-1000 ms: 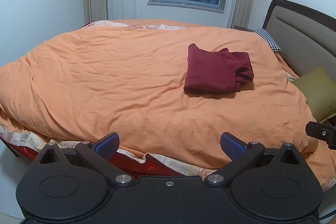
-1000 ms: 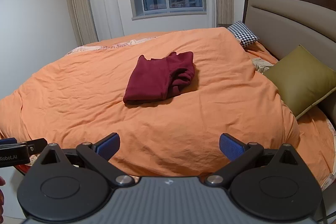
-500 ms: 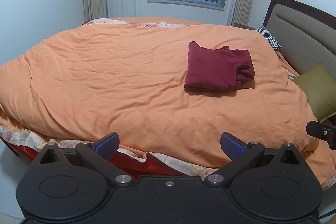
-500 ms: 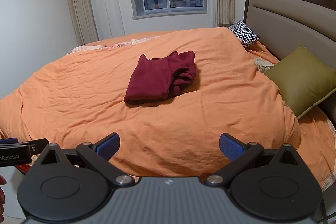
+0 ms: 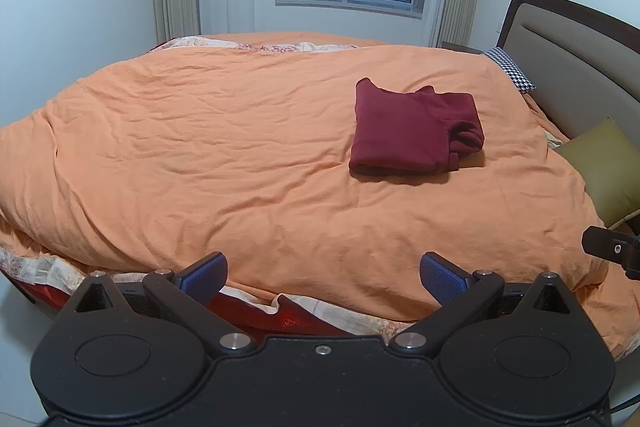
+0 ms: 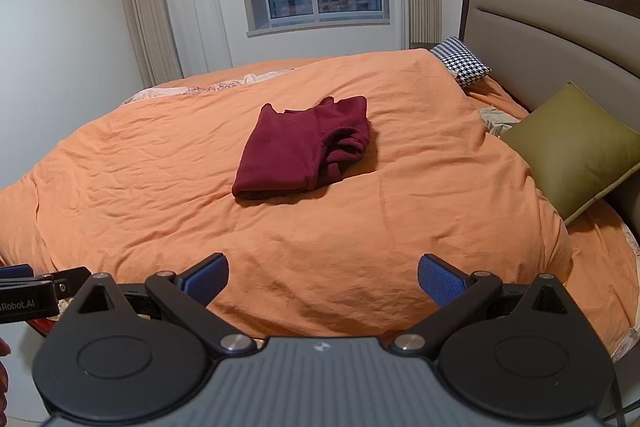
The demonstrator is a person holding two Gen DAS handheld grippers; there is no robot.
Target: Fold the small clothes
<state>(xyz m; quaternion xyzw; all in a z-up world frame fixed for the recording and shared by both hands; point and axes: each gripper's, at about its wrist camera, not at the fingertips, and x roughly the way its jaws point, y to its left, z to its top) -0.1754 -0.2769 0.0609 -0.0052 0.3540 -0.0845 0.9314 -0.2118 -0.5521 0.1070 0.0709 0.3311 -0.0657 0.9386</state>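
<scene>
I hold a tool in each hand at the near edge of a bed. My left tool (image 5: 323,273) has its blue pads spread wide and holds nothing; my right tool (image 6: 323,273) is likewise spread and empty. A dark red garment (image 6: 304,149) lies already folded into a thick, roughly square bundle on the orange duvet (image 6: 200,211), towards the headboard (image 6: 560,23), well apart from both tools. It looks soft, light and floppy, likely to sag or unfold if lifted by one corner; I judge the thick folded near edge the best place to pinch. An olive cushion (image 6: 572,147) and a checked pillow (image 6: 460,61) sit to the right. The duvet to the left is broad, open and wrinkled.
</scene>
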